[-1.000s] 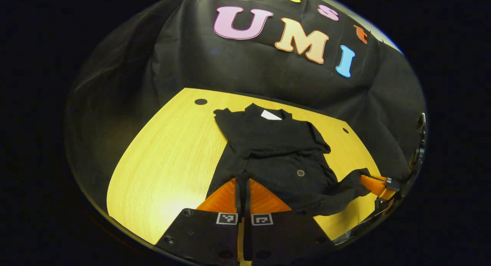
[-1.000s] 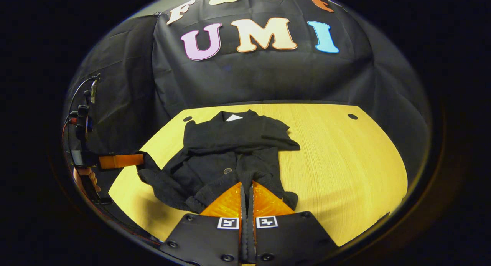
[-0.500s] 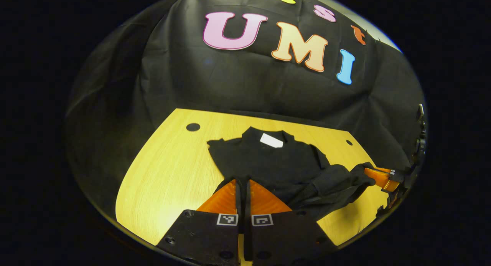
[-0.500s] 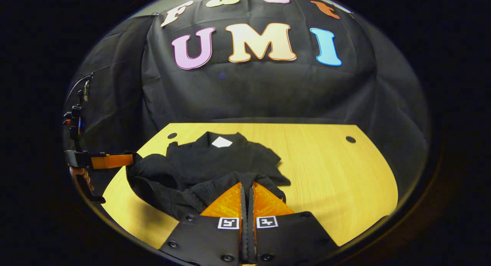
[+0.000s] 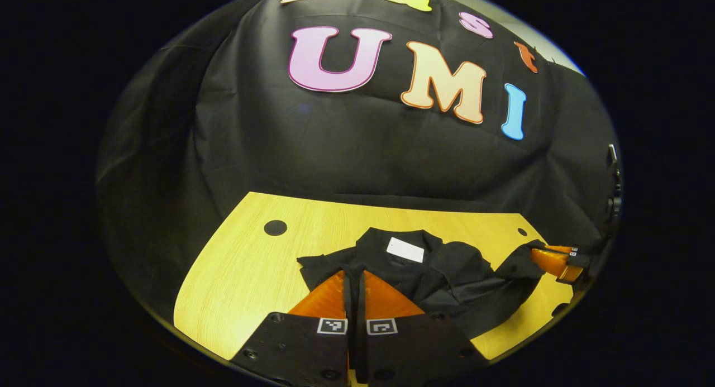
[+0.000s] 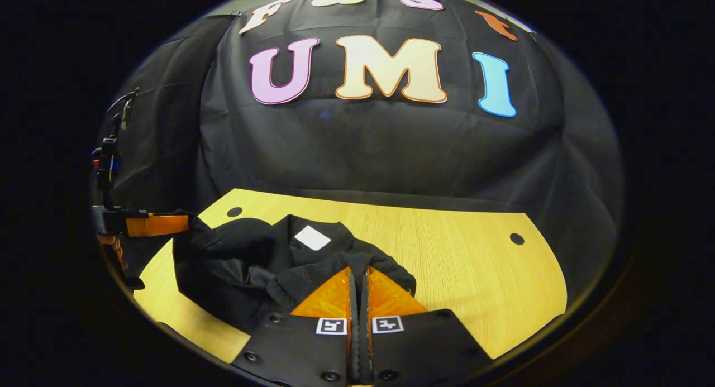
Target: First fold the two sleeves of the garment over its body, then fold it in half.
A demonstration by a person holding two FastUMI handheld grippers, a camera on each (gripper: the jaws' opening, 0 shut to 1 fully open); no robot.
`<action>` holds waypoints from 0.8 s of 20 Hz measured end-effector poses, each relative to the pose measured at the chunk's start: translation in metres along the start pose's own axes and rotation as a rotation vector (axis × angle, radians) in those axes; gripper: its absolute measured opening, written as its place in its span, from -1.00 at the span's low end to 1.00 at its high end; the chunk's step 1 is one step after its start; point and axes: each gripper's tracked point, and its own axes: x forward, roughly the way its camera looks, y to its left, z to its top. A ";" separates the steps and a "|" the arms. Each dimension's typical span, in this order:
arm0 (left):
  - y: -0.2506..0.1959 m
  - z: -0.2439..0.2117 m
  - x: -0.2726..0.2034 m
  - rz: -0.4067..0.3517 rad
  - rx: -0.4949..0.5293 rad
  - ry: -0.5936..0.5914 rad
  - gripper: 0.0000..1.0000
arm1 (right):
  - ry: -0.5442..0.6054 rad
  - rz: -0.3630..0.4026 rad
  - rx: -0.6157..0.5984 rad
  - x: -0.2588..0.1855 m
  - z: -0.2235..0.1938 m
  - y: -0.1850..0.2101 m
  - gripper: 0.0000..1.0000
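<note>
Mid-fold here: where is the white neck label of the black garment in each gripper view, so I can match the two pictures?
Left gripper view: the small white rectangular neck label sits low and right of centre, on the black fabric garment, just beyond this gripper's tongs.
Right gripper view: the label lies low and left of centre, above and left of the tongs.
Shared landmark: the light wooden table with round dark holes near its far corners.

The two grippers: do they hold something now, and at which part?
Both hold the black garment: left gripper and right gripper each pinch a corner of its lifted hem.
</note>
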 end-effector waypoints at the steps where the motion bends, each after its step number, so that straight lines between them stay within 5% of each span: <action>1: 0.002 0.002 0.008 0.001 0.001 0.001 -1.00 | 0.002 -0.003 0.002 0.009 0.005 0.000 -0.96; 11: 0.025 -0.015 0.094 0.046 0.013 0.066 -1.00 | 0.122 -0.043 -0.049 0.115 -0.001 -0.013 -0.96; 16: 0.033 -0.034 0.113 0.081 0.026 0.103 -1.00 | 0.157 -0.023 0.008 0.132 -0.012 -0.014 -0.96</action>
